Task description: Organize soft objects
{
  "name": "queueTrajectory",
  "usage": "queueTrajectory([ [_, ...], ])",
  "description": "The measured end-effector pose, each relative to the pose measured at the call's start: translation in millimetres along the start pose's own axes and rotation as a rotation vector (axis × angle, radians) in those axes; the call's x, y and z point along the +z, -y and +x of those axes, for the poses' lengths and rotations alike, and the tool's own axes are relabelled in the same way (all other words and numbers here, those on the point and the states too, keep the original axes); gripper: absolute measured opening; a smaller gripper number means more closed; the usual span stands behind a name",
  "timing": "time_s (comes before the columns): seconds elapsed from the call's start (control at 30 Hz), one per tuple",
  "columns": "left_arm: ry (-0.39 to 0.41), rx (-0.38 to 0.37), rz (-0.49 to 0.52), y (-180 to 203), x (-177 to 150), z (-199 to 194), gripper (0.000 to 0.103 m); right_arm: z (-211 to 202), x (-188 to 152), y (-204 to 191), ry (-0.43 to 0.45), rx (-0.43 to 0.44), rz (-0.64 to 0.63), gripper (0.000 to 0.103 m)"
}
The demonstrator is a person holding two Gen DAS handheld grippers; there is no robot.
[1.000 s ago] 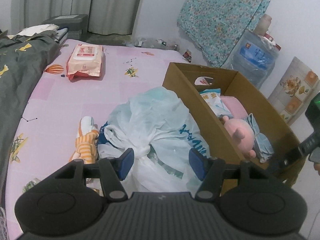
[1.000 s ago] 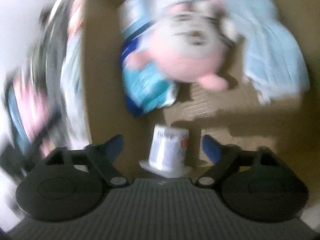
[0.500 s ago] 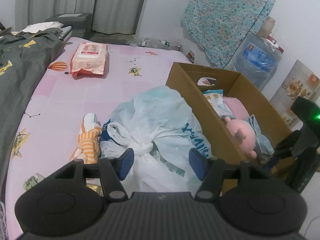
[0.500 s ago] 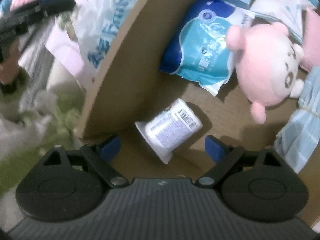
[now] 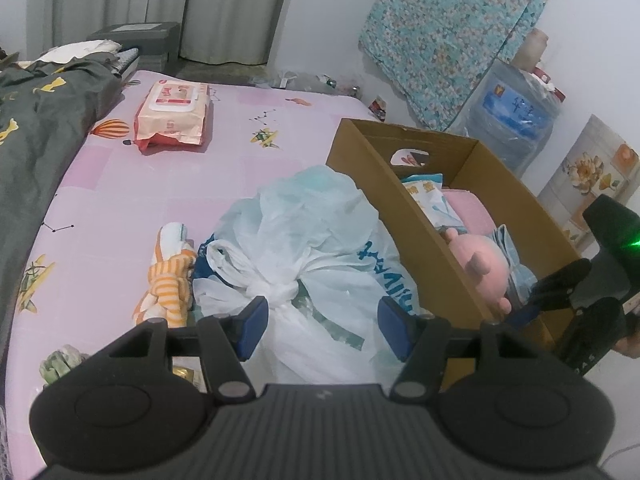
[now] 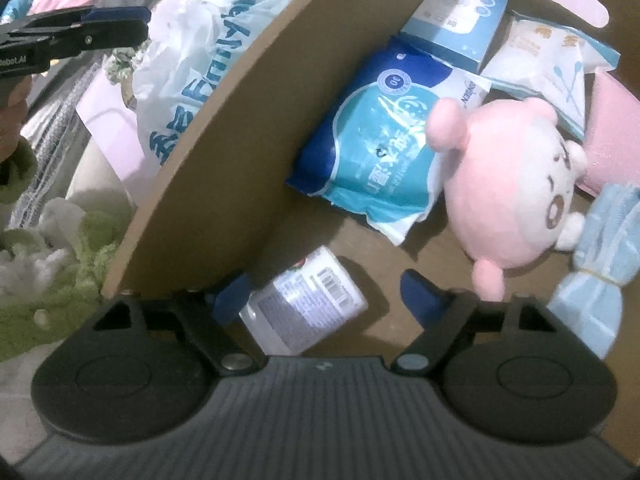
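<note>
Task partly done: the cardboard box (image 6: pixel 224 152) is already holding a pink plush (image 6: pixel 512 184) and tissue packs, while the right claw (image 6: pixel 320 292) (jaws closing around, not yet pinching, a small white pack (image 6: pixel 312 304)) is working inside, the left claw (image 5: pixel 320 320) is hovering half-open and empty over the tied plastic bag (image 5: pixel 304 248), and the striped cloth (image 5: pixel 168 280) and wipes pack (image 5: pixel 172 116) are still lying on the bed (image 5: pixel 120 184).

Left wrist view sits low over the bed, just beside the cardboard box (image 5: pixel 404 216), facing obliquely down across the white plastic bag (image 5: pixel 304 248) toward the far wall. Right wrist view hangs close above the box's near end, facing steeply down into it. Both views share the box, the bag against its outer wall, and the pink plush (image 6: pixel 508 184) inside.
</note>
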State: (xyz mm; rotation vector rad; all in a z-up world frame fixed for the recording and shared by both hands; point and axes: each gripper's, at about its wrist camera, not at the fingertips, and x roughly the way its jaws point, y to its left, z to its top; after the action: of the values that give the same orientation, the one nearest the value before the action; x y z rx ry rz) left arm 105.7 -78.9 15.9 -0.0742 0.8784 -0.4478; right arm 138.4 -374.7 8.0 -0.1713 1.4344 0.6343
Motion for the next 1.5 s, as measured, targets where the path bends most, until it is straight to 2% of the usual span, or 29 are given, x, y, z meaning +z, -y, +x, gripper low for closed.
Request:
queueTrajectory([
  [0.07, -0.002, 0.003, 0.004, 0.9, 0.2, 0.4, 0.062, -3.7, -3.5, 2.6, 0.000, 0.012, -0.022, 0.077],
  [0.17, -0.004, 0.007, 0.008, 2.6, 0.8, 1.3, 0.062, -11.6, -5.0, 4.2, 0.004, 0.022, -0.081, 0.077],
  [0.27, -0.004, 0.006, 0.004, 4.5, 1.1, 2.8, 0.062, -11.7, -2.0, 1.6, -0.042, 0.035, -0.128, 0.089],
  [0.4, -0.008, 0.006, 0.001, 5.5, 0.7, 4.1, 0.062, 6.5, 5.3, -11.0, -0.102, 0.010, -0.202, 0.093],
  [0.53, -0.012, 0.012, -0.003, 4.8, 1.7, 5.2, 0.062, 10.2, 12.1, -5.3, -0.089, 0.037, -0.194, 0.093],
  [0.57, -0.013, 0.013, -0.004, 4.6, 2.0, 5.7, 0.062, 9.4, 11.2, -3.1, -0.077, 0.049, -0.188, 0.091],
  [0.6, -0.014, 0.014, -0.006, 4.4, 2.4, 6.4, 0.062, 10.5, 9.2, -0.6, -0.067, 0.072, -0.174, 0.084],
  [0.67, -0.018, 0.014, -0.008, 4.0, 2.9, 8.4, 0.062, 7.4, 8.2, 2.6, -0.036, 0.121, -0.131, 0.071],
  [0.7, -0.021, 0.013, -0.009, 3.8, 3.1, 9.6, 0.062, 4.2, 5.7, 7.2, -0.018, 0.131, -0.109, 0.068],
  [1.0, -0.038, -0.001, -0.001, 8.1, 3.4, 17.2, 0.062, -9.1, -22.8, 83.4, 0.105, 0.327, 0.276, 0.066],
  [1.1, -0.040, -0.003, -0.001, 9.0, 4.5, 18.3, 0.062, -21.1, -33.2, 102.9, 0.147, 0.330, 0.341, 0.067],
  [1.27, -0.039, -0.010, 0.003, 11.9, 5.0, 19.2, 0.062, -37.5, -53.8, 126.5, 0.197, 0.263, 0.430, 0.069],
  [1.37, -0.042, -0.014, 0.005, 13.5, 4.7, 20.2, 0.062, -24.1, -69.1, 126.0, 0.190, 0.227, 0.504, 0.068],
  [1.5, -0.045, -0.012, 0.012, 15.3, 4.4, 19.6, 0.062, -6.5, -82.7, 128.7, 0.218, 0.287, 0.624, 0.064],
])
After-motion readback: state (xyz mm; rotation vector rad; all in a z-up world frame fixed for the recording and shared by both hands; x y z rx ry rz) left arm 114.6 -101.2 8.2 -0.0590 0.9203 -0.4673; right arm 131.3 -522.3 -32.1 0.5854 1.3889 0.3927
